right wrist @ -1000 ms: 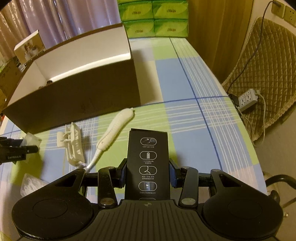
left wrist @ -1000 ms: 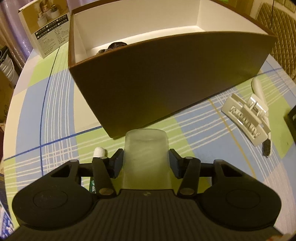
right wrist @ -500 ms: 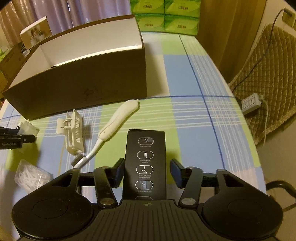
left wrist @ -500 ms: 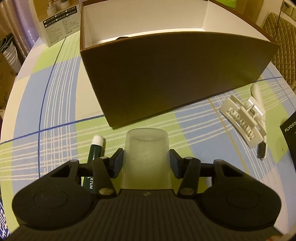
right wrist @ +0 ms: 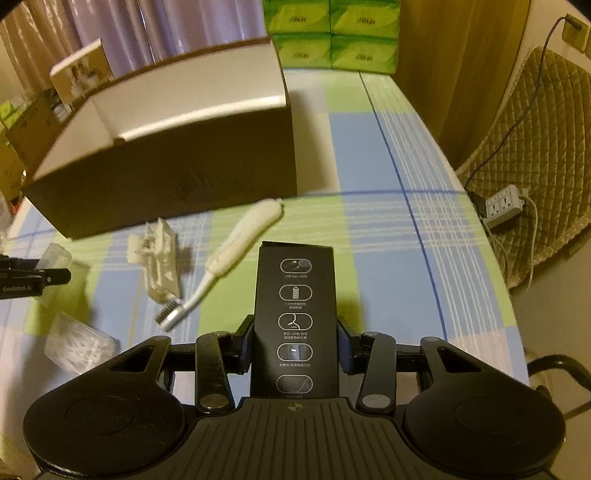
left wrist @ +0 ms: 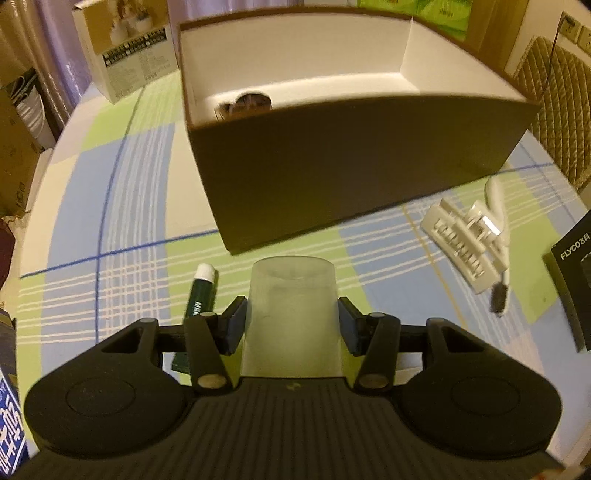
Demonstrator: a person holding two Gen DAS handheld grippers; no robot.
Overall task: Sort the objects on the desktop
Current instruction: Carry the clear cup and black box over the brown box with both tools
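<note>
Left tool (left wrist: 291, 323) was clamped on a frosted cup (left wrist: 291, 314), pads pressing both its sides, cup held above the tabletop (left wrist: 122, 192). Right tool (right wrist: 295, 341) was clamped on a black carton (right wrist: 295, 317), long axis pointing fwd along the fingers, away from the camera.

The relation that mattered: the open brown box (left wrist: 351, 177), white inside, sat straight ahead of the left tool, its near wall facing the cup. From the right tool the box (right wrist: 166, 162) lay ahead and to the left, w/ other items between. Left tool looked nearer the box, so its cup was prob. the next thing to go in; the cup would need to clear the near wall first. A dark, blurred item (left wrist: 247, 103) already lay in the box's left corner; what it was could not be told.

Loose on the tabletop: a green tube (left wrist: 201, 291) w/ white cap just left of the cup, partly under the left tool; a white clip (left wrist: 465, 243) and a white toothbrush (right wrist: 236, 254) side by side to the right, brush head nearest the right tool.

Writing: carton's side read "FLYCO" in the left view; its top face had five icons w/ small captions too fine to read. Tube showed "ME", rest hidden. Left tool's arm read "GenRobot.AI" in the right view. Green tissue packs (right wrist: 332, 33) behind had blurred print.
</note>
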